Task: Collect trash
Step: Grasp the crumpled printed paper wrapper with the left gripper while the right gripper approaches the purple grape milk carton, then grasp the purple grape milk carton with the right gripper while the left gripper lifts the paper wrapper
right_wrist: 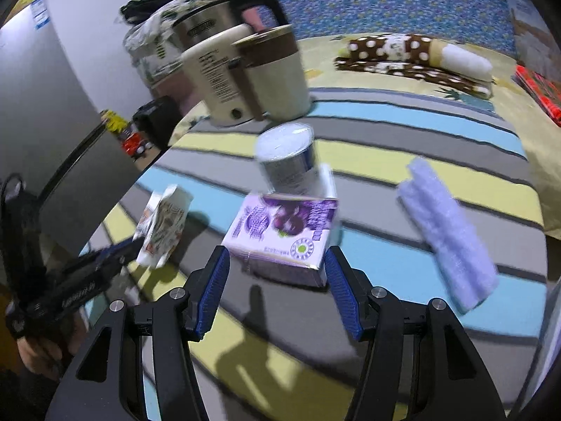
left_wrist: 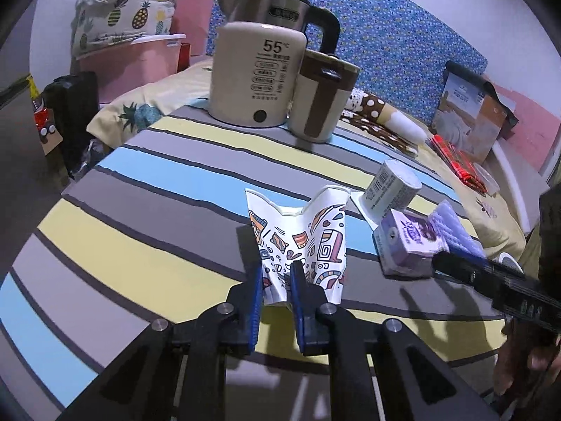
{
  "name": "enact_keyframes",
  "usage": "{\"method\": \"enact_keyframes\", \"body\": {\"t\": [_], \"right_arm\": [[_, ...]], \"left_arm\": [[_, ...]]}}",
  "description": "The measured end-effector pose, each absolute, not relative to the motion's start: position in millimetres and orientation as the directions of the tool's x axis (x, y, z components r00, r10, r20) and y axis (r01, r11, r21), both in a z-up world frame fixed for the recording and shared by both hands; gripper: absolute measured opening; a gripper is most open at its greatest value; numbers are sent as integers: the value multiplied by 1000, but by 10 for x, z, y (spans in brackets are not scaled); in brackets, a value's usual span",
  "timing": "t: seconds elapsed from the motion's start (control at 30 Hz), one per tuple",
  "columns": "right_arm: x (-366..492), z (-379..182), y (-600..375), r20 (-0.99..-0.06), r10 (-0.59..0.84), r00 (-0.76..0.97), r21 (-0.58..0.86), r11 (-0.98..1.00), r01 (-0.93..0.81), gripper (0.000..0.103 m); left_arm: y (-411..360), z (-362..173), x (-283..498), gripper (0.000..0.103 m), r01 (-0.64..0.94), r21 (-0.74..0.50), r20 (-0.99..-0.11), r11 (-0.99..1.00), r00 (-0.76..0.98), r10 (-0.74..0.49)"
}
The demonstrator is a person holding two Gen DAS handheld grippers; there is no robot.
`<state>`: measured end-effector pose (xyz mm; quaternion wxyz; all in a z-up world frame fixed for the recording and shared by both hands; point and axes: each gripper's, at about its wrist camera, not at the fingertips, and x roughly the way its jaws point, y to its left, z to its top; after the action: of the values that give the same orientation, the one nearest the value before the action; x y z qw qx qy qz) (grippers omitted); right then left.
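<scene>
A crushed white paper cup (left_wrist: 315, 231) with coloured doodles stands on the striped table (left_wrist: 140, 245). My left gripper (left_wrist: 277, 270) is shut on its lower wall, which is pinched flat between the blue pads. The same cup (right_wrist: 163, 224) shows at the left of the right wrist view. A purple drink carton (right_wrist: 280, 228) lies flat on the table, its near end between the fingertips of my right gripper (right_wrist: 277, 254). That gripper is open, and this view is blurred. Just behind the carton, a white yogurt cup (right_wrist: 287, 161) sits upside down.
A folded lilac cloth (right_wrist: 448, 231) lies right of the carton. A cream kettle base with a steel kettle (left_wrist: 259, 73) and a cream-and-brown lidded mug (left_wrist: 320, 101) stand at the table's far edge. Bedding and a polka-dot pillow (left_wrist: 378, 115) lie beyond.
</scene>
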<state>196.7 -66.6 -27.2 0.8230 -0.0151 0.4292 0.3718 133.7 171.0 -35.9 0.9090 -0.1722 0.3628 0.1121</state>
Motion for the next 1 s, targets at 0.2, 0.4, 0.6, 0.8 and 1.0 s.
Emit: {"method": "enact_keyframes", "body": {"t": [0.2,0.4,0.6,0.8,1.0], "right_arm": [[1678,-201,-585,-714,618,330,255,667,-700,59],[1824,-106,-637,-686,583,435,166,708,-687,60],[2047,-240,-537,-718,587,374,161,663,-731,60],[1900,-276,-465,-736,588,337,151,627,-765,61],[1816,-294,-369,-754,517,405,70,677,-733,61]], "left_arm": [[1785,-352,1196,16,-341,-245,-690,908,719,84],[1811,-378,1148,16,-338,-255,-693,906,717,72],[1818,-396,1172,16,-330,-258,-695,908,716,62],[1795,-422,1189,16,-321,-256,-699,912,713,56],[1741,-428,1206,16,-305,-250,-700,919,713,46]]}}
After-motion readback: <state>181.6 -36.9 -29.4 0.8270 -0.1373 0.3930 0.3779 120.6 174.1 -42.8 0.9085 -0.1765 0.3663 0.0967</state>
